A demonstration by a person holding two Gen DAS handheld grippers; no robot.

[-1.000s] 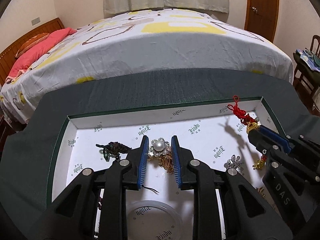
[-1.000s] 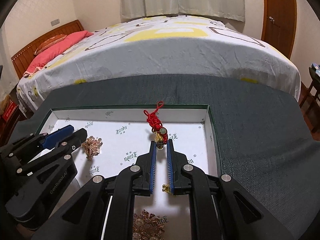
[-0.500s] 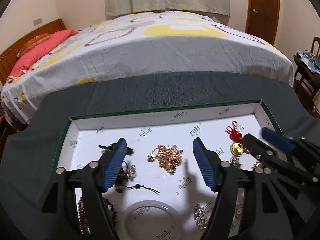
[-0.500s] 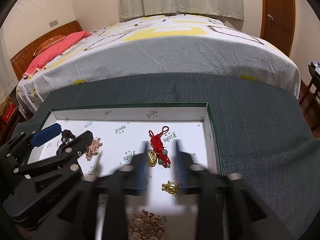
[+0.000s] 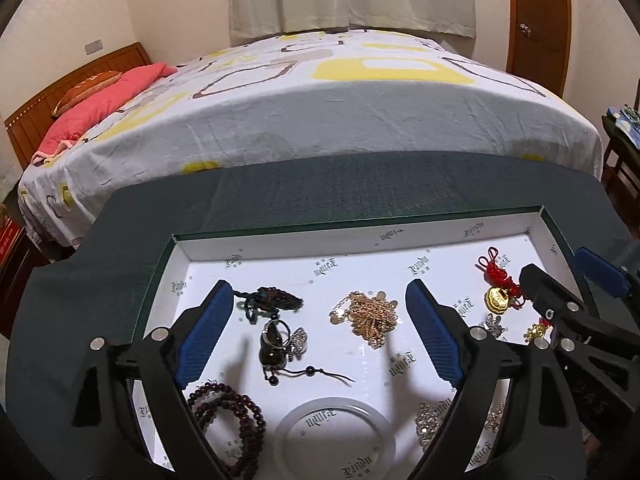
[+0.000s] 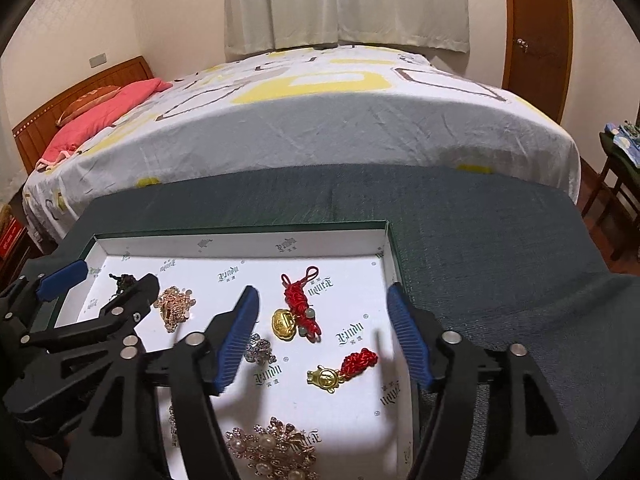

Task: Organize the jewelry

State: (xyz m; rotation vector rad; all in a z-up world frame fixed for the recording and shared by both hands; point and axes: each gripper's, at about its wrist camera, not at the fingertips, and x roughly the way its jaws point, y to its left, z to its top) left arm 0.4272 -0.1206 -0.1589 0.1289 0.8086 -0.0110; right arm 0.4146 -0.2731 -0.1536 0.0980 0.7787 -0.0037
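A green-edged tray (image 5: 360, 233) with a white lining holds the jewelry. My left gripper (image 5: 319, 294) hangs over it with its jaws opening and nothing between the pads. Below it lie a gold chain pile (image 5: 372, 316), a dark cord pendant (image 5: 276, 336), a dark red bead bracelet (image 5: 232, 412) and a white bangle (image 5: 336, 432). My right gripper (image 6: 322, 292) is also opening with nothing in it, above a red-knot charm with a gold ingot (image 6: 298, 308) that lies on the tray (image 6: 240, 233). A smaller gold charm (image 6: 340, 370) and a pearl brooch (image 6: 272, 452) lie nearer.
The tray rests on a table under dark green cloth (image 6: 480, 248). Beyond it stands a bed (image 5: 340, 112) with a white, grey and yellow sheet. A wooden door (image 5: 538, 20) and a chair (image 6: 616, 168) are at the right. A silver flower brooch (image 6: 260, 350) lies by my right gripper's left finger.
Both grippers have opened wide. The left one let go of the gold chain piece and the right one let go of the red-knot charm; both pieces now lie on the tray.
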